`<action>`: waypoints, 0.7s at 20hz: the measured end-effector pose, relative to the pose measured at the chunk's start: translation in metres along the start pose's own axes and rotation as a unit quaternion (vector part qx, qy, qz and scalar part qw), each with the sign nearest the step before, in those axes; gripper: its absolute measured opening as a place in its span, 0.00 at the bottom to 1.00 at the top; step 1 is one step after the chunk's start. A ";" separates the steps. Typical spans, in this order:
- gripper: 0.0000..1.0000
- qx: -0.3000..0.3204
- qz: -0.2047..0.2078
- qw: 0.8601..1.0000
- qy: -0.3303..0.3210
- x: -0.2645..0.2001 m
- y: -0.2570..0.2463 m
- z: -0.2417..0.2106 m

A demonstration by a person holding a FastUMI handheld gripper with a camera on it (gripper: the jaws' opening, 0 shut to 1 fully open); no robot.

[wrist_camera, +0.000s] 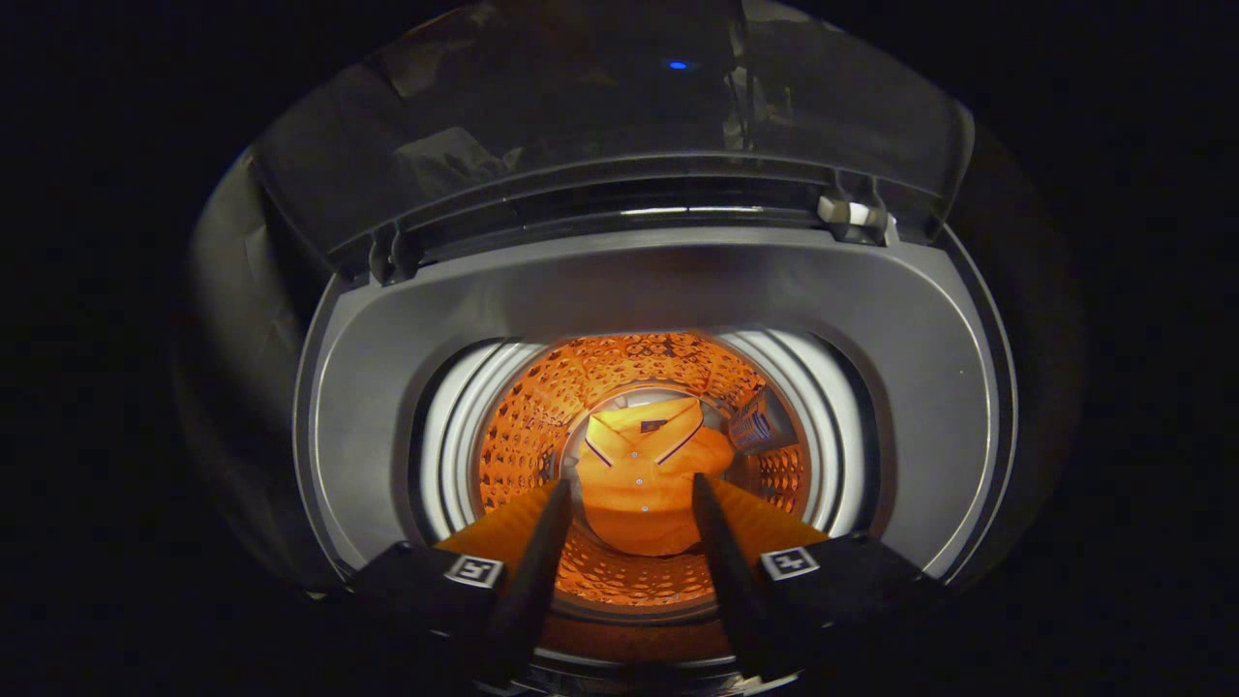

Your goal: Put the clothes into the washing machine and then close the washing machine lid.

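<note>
The gripper point(631, 494) hangs over the open washing machine point(639, 290) with its fingers spread apart and holding nothing, the folded orange shirt point(644, 474) lies far below on the drum point(528, 426) bottom, and the lid point(600, 126) stands raised behind.

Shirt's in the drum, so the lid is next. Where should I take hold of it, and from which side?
Judging from this view, grip the lid at its free top edge, coming from the front above the drum. It stands raised behind the opening, hinged along its lower edge. The tool is open over the shirt, holding nothing.
</note>
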State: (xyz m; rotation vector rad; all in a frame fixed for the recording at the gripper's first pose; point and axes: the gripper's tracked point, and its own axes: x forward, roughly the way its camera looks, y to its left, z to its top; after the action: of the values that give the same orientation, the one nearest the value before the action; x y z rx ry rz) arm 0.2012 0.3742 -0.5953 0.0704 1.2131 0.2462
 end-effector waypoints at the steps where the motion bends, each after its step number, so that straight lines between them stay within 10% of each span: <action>1: 0.90 -0.004 -0.001 1.000 -0.001 -0.004 -0.001 -0.001; 14: 0.99 -0.018 0.007 0.997 -0.078 -0.081 0.011 0.033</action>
State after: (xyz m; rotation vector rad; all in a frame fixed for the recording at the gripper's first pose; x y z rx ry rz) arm 0.2036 0.3691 -0.5077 0.0653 1.0527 0.2689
